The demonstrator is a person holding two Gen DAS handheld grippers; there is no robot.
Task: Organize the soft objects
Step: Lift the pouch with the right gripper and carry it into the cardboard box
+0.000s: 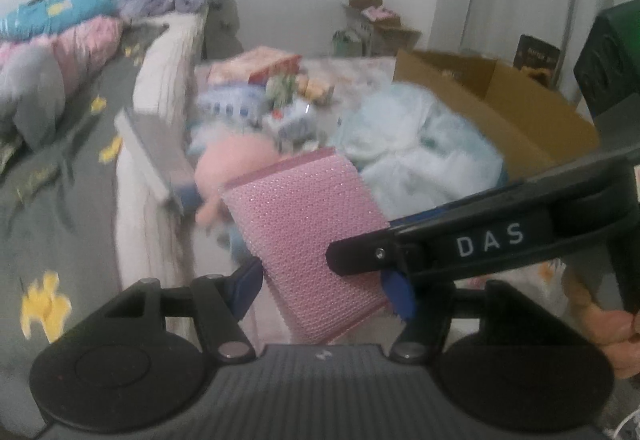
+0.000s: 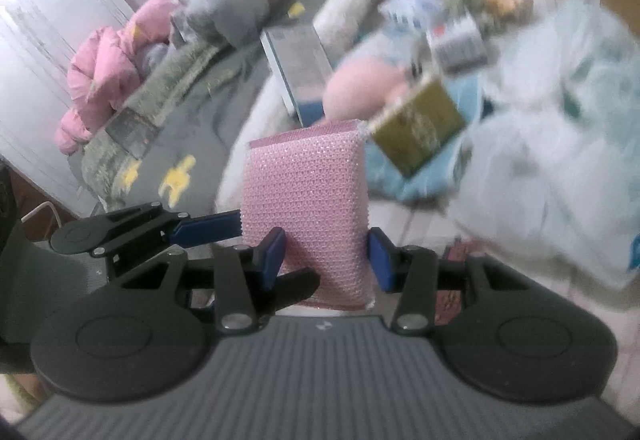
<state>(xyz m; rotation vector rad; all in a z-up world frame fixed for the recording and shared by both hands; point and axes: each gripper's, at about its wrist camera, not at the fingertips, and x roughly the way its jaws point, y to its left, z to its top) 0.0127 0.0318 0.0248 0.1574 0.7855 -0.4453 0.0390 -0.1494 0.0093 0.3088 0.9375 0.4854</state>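
While both grippers' jaws pinch it, pink sponge (image 1: 308, 236) hangs above floor

Sponge (image 1: 316, 240) btwn both grippers' fingers (image 1: 396, 290); plush (image 1: 236, 164) behind it, cardboard box (image 1: 496, 108) right, bed (image 1: 60, 168) left.

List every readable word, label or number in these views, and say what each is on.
"DAS": white letters on the right gripper's black arm, left wrist view.
Dark box by the wall: pale print, too blurred to read.
Gold packet: print blurred, unreadable.
Grey bedcover: yellowish script, unreadable.
Nothing else legible.
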